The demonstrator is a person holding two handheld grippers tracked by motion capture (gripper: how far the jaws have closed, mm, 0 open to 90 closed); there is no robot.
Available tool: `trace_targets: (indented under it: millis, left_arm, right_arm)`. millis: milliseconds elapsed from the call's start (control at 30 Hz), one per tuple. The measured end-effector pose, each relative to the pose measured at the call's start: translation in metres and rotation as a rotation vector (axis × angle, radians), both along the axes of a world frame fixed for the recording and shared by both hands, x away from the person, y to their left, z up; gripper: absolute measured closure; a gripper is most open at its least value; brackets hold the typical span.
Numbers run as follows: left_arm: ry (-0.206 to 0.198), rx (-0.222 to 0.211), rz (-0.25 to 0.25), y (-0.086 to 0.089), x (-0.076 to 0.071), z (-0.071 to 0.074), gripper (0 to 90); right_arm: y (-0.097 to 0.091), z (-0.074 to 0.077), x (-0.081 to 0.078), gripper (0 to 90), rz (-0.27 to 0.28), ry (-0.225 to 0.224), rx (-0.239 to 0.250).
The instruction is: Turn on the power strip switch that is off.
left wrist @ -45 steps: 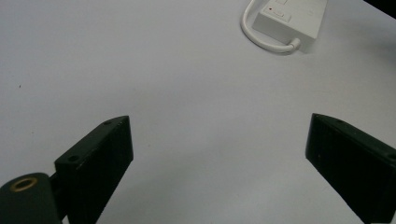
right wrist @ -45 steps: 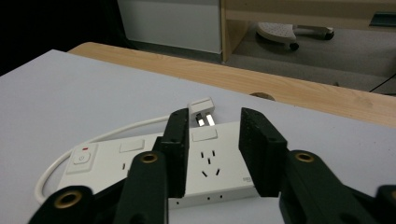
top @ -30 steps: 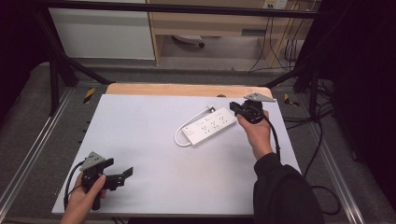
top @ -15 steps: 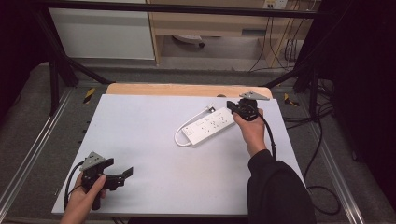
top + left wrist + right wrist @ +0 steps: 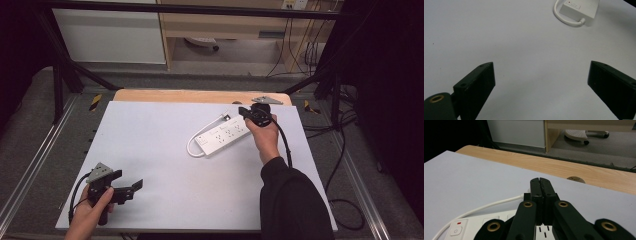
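A white power strip (image 5: pixel 223 136) lies slanted on the white table top (image 5: pixel 150 140), its thin cable looping from the near-left end round to a plug (image 5: pixel 223 118) beside it. My right gripper (image 5: pixel 242 110) hovers over the strip's far right end, jaws shut with nothing seen between them. In the right gripper view the shut jaws (image 5: pixel 539 180) sit above the strip (image 5: pixel 474 227), and the cable (image 5: pixel 486 206) runs in behind them. My left gripper (image 5: pixel 129 181) is held open near the front left corner. The strip's switch end (image 5: pixel 579 8) lies well beyond its jaws (image 5: pixel 541 75).
A wooden board (image 5: pixel 200 96) edges the far side of the table. Behind it stand a white cabinet (image 5: pixel 110 30) and a chair base (image 5: pixel 202 42). Cables (image 5: pixel 345 200) trail on the floor to the right.
The right hand has edged slightly toward the far side over the strip's end. The left gripper has stayed put.
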State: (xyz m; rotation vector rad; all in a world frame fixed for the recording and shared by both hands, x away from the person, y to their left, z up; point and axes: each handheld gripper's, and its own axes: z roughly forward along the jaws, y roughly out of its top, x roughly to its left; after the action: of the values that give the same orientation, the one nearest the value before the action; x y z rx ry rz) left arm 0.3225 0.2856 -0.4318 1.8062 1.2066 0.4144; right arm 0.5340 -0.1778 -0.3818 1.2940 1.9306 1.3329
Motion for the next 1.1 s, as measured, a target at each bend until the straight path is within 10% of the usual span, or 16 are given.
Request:
trace_targets:
  millis: [1100]
  left_arm:
    - [0.013,0.002,-0.004,0.0,0.0,-0.001,7.4]
  right_arm:
    - [0.013,-0.028,0.015,90.0,0.004,0.099,0.02]
